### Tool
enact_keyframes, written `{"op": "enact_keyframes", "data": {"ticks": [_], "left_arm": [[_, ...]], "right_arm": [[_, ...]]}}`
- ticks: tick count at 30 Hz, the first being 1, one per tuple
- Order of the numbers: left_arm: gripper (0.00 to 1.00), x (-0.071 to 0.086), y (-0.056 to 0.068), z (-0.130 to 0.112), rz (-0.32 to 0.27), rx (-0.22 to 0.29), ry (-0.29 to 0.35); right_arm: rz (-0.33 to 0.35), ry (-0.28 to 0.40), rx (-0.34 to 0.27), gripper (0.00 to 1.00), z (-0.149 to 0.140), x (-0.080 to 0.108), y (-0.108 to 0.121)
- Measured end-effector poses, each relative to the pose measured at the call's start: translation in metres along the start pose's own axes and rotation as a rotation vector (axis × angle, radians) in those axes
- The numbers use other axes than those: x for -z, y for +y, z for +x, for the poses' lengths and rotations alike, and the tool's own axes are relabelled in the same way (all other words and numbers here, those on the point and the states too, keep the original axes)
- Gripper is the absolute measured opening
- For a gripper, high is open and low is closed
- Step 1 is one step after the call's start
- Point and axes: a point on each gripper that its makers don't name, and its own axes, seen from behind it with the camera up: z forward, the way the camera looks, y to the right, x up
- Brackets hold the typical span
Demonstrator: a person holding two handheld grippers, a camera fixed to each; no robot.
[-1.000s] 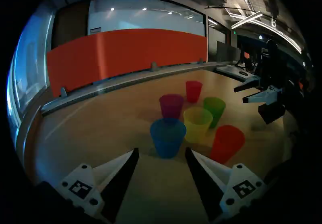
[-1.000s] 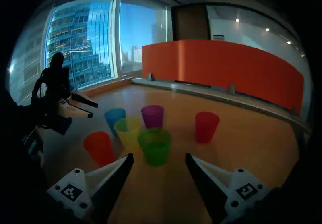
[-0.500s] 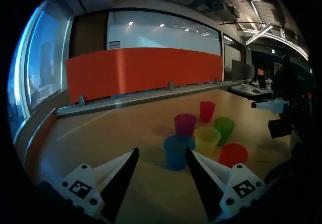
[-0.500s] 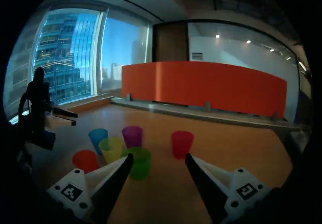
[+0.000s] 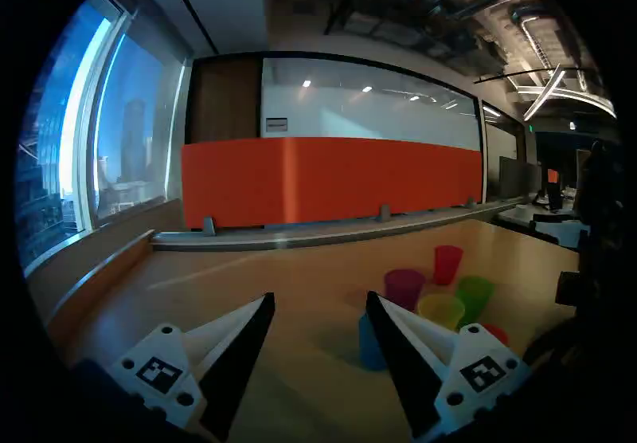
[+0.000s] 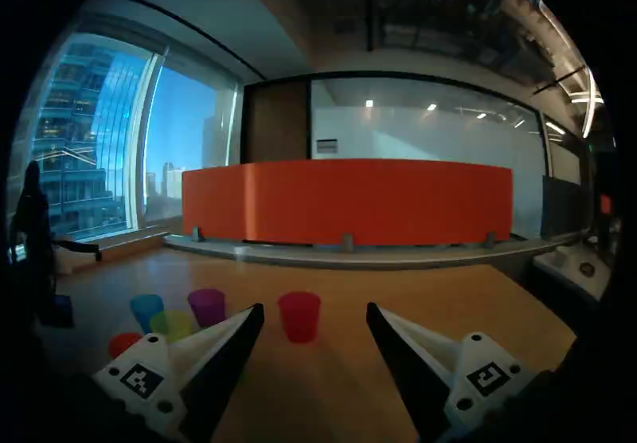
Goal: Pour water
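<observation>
Wooden table (image 6: 446, 299) before an orange partition (image 6: 346, 200): your left gripper (image 5: 318, 295) and right gripper (image 6: 314, 309) hang open and empty, well short of the cups (image 5: 440, 310) bunched on it, one red cup (image 6: 299, 315) standing apart. Reach into that bunch carelessly and a finger could topple a neighbour, spilling water.

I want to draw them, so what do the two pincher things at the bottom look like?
The left gripper and right gripper look alike: two pointed, wedge-shaped fingers, white outside and black on the inner faces. Each finger's base carries a square black-and-white marker with small dark dots around it.
</observation>
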Motion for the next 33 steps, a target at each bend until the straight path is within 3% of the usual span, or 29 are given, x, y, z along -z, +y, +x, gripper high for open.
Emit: {"op": "enact_keyframes", "data": {"ticks": [5, 12, 18, 24, 33], "left_arm": [[0.85, 0.005, -0.01, 0.006, 0.079, 0.002, 0.04], [0.85, 0.007, -0.009, 0.009, 0.102, 0.03, 0.07], [0.85, 0.009, -0.013, 0.014, 0.131, 0.022, 0.092], [0.84, 0.012, -0.015, 0.018, 0.169, 0.003, 0.119], [0.85, 0.017, -0.014, 0.025, 0.222, -0.068, 0.165]], "right_arm": [[-0.082, 0.04, 0.033, 1.0, 0.006, 0.005, 0.014], [-0.146, 0.062, 0.078, 1.0, 0.008, 0.009, 0.024], [-0.166, 0.084, 0.08, 1.0, 0.015, 0.013, 0.028], [-0.168, 0.088, 0.046, 1.0, 0.016, 0.015, 0.032], [-0.151, 0.098, 0.033, 1.0, 0.019, 0.019, 0.032]]}}
